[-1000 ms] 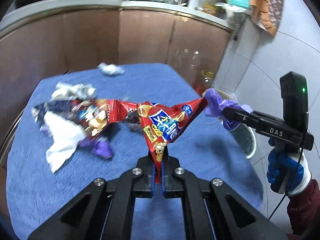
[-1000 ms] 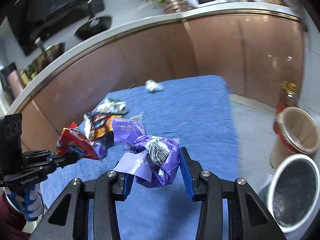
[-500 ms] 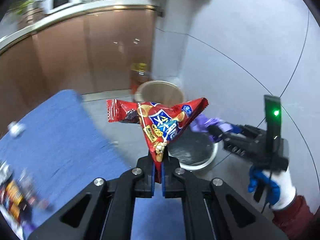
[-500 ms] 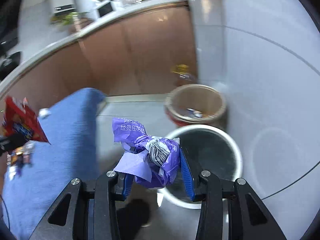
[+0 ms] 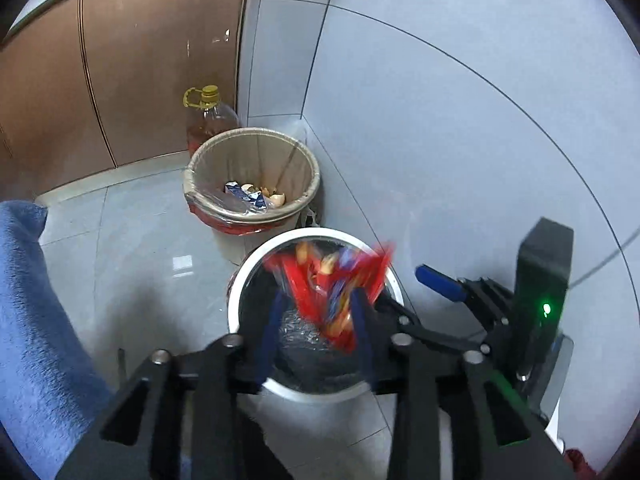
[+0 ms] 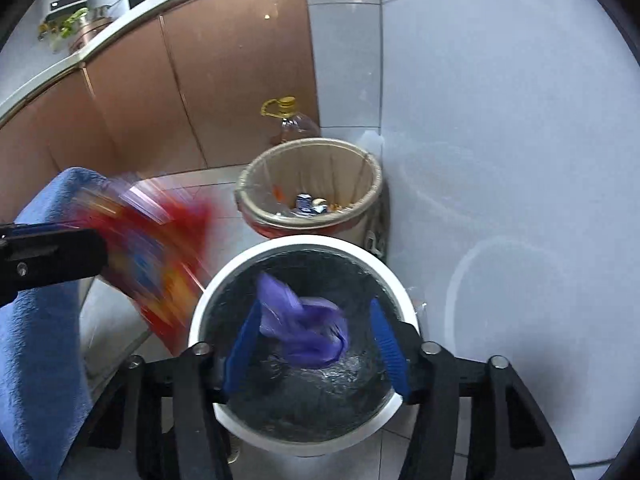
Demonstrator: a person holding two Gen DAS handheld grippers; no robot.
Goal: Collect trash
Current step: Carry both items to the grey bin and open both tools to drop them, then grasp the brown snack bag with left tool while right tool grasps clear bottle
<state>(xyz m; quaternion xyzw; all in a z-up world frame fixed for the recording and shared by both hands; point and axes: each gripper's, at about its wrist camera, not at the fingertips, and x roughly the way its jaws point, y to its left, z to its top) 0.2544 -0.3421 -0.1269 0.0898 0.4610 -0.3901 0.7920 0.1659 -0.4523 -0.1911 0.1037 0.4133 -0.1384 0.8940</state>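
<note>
Both jaws just opened. Left gripper (image 5: 316,320) released red snack bag (image 5: 332,284); right gripper (image 6: 316,344) released purple wrapper (image 6: 304,328), both dropping over white-rimmed bin (image 6: 208,300). Hold centred above rim until clear.

Both grippers angled down, jaws apart
Left gripper (image 5: 316,320) and right gripper (image 6: 316,340) have just been opening, wrappers loose between the jaws.

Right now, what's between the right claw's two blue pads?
The purple wrapper, blurred, over the white-rimmed bin. The right claw has just been opening; a gap shows beside its right pad. Seen in the right wrist view.
</note>
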